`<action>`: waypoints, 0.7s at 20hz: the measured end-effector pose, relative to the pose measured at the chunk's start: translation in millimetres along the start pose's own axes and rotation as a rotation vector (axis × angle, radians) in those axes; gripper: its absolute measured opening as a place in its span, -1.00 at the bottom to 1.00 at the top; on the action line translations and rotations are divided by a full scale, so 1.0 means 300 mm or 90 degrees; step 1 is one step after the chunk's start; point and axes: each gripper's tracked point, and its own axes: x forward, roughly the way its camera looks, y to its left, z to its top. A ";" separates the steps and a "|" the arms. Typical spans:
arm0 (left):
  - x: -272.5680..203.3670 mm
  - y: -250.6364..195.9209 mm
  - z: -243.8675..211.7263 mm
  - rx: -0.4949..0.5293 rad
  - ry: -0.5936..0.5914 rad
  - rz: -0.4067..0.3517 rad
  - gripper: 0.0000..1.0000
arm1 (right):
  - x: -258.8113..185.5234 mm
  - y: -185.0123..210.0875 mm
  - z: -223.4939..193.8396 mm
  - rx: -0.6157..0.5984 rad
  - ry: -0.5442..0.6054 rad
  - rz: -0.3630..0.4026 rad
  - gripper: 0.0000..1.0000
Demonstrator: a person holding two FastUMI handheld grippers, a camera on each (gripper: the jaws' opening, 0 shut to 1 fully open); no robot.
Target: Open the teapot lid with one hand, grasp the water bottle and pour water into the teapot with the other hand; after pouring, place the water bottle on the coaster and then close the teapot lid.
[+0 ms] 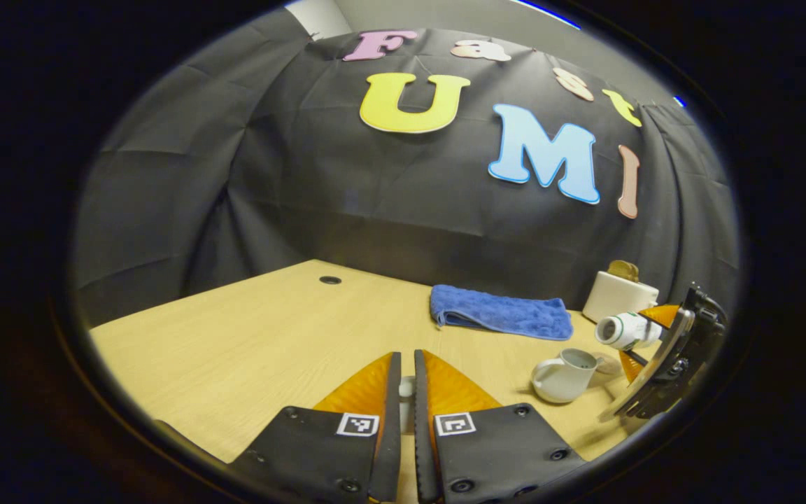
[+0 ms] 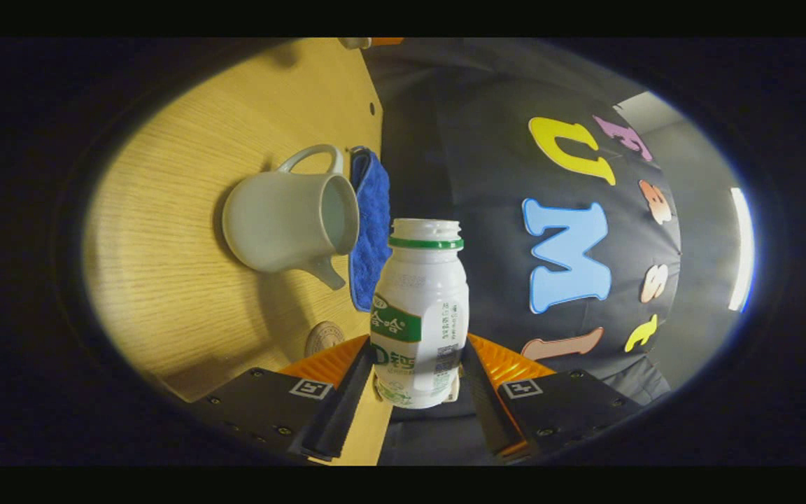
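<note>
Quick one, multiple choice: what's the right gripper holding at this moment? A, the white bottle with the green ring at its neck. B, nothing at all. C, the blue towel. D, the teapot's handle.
A: in the right gripper view both fingers of the right gripper press on the white bottle, tipped on its side toward the open teapot, with the blue towel lying untouched on the table.

Uncapped water bottle (image 2: 420, 308) in the right claw (image 2: 417, 388), beside open teapot (image 2: 291, 220).

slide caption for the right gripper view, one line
Right gripper holds the uncapped water bottle tipped sideways near the open teapot on the wooden table.
</note>
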 end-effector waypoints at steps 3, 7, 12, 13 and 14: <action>-0.001 -0.001 -0.009 0.002 0.002 0.000 -0.61 | 0.007 -0.021 0.003 -0.035 -0.007 -0.010 0.46; 0.001 -0.006 -0.016 0.002 0.006 -0.004 -0.61 | 0.018 -0.043 0.005 -0.076 -0.015 -0.021 0.46; 0.007 -0.008 -0.019 0.003 0.008 -0.005 -0.77 | 0.022 -0.062 0.000 -0.120 -0.025 -0.039 0.46; 0.007 -0.006 -0.018 0.003 0.008 -0.005 -0.77 | 0.023 -0.068 0.002 -0.127 -0.027 -0.043 0.46; 0.010 -0.003 -0.021 0.002 0.008 -0.004 -0.77 | 0.024 -0.075 0.002 -0.133 -0.030 -0.047 0.46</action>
